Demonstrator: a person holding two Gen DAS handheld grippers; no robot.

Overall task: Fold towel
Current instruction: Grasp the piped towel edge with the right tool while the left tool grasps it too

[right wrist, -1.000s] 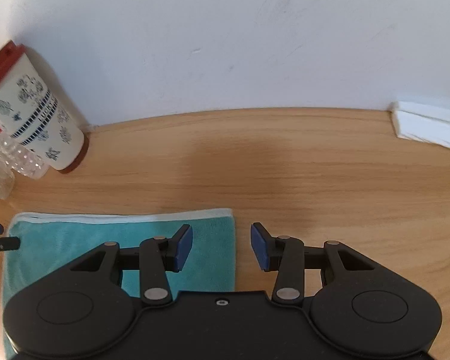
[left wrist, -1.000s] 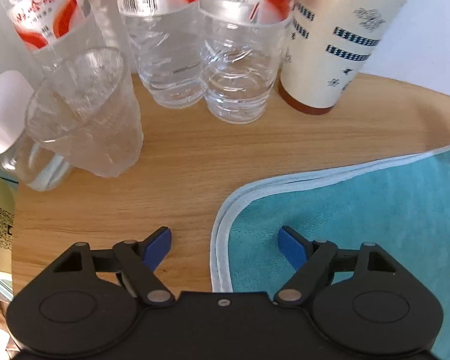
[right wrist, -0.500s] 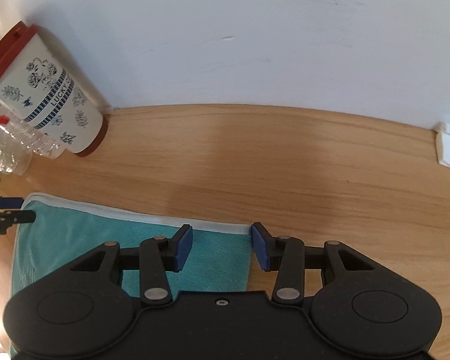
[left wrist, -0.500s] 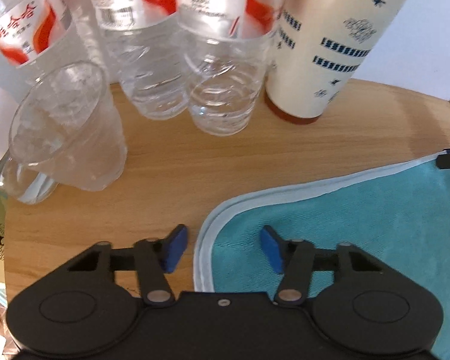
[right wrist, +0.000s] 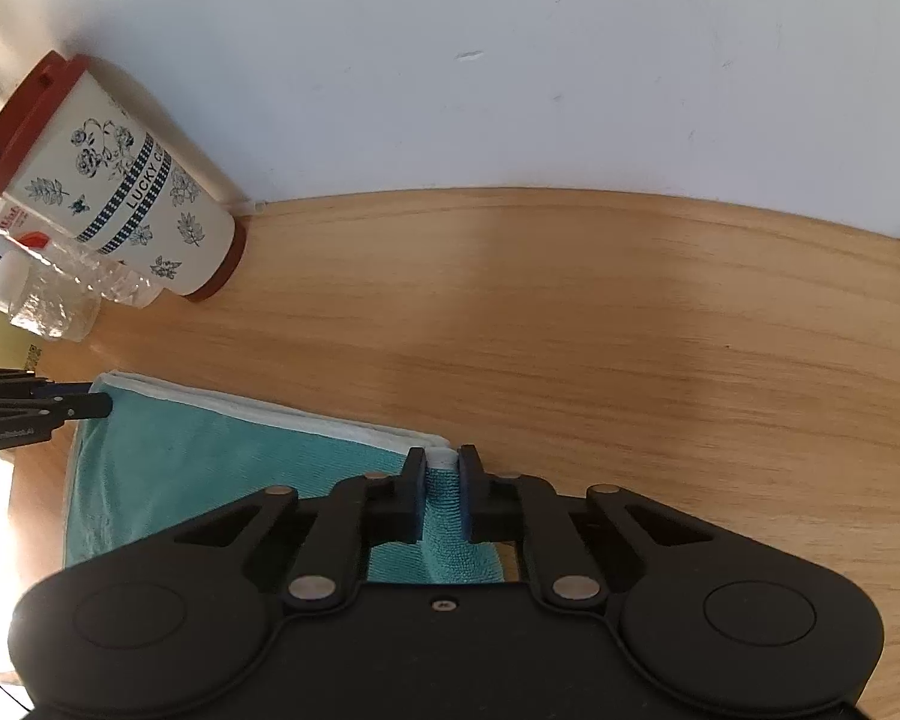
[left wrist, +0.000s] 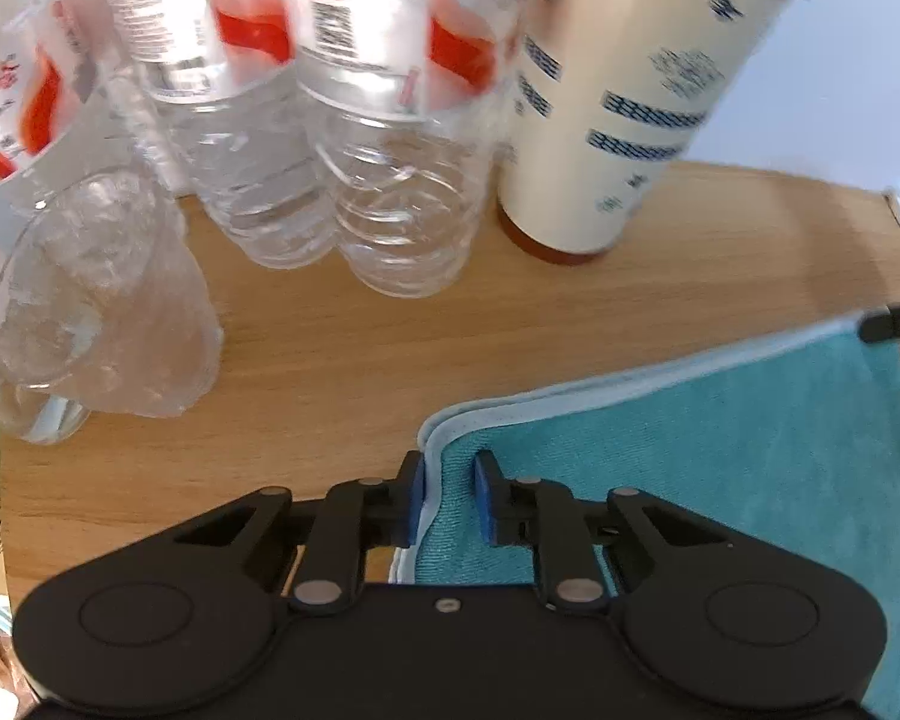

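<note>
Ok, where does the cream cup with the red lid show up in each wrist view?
Left wrist: the cup stands top right, behind the towel that the left claw pinches.
Right wrist: the cup stands far left against the wall, beyond the towel corner in the right claw.
Shared landmark: the towel's white hem.

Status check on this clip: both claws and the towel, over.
Left claw shut on towel corner. Right claw shut on the far corner. Towel flat on table. Bottles and cup close ahead of left.
</note>
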